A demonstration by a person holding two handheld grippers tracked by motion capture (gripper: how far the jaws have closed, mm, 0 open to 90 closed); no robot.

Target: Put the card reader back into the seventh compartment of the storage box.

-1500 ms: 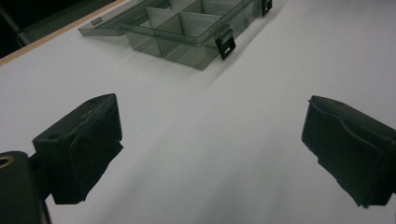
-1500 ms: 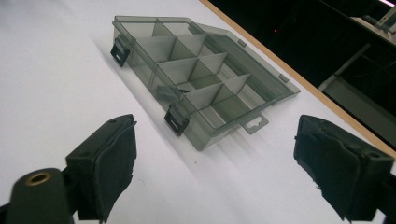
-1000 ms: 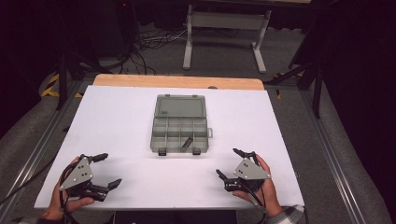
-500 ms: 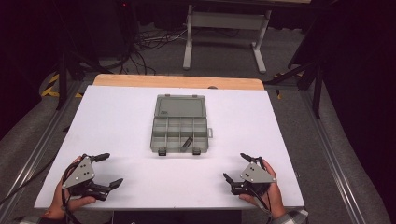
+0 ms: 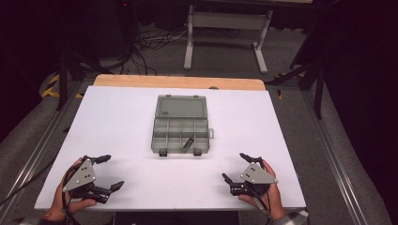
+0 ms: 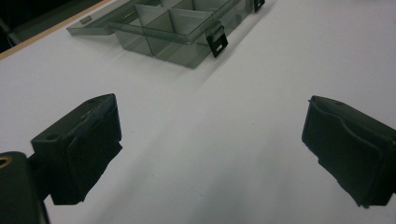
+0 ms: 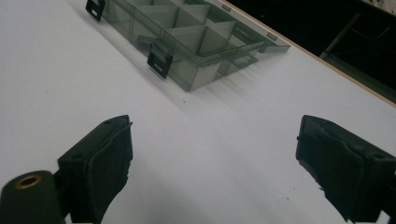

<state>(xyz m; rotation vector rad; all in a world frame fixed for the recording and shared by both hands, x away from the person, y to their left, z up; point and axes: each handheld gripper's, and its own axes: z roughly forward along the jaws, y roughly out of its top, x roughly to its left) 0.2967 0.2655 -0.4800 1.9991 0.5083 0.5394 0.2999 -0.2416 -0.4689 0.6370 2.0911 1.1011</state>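
High view: at the near edge of the matte white table [image 5: 117, 126], the left gripper [image 5: 109, 172] and right gripper [image 5: 235, 166] sit in the person's hands, black jaws spread wide and empty, each topped by a grey three-cornered plate. Farther in, at mid-table, lies the compartment box [image 5: 180, 124] of smoky translucent plastic, its flat lid folded back, thin dividers inside, two black latches on its near wall.

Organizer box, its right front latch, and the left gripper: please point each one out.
organizer box [image 5: 180, 129], high view, on a divider.
right front latch [image 5: 198, 152], high view, on the black clip.
left gripper [image 5: 107, 172], high view, midway between its open jaws.
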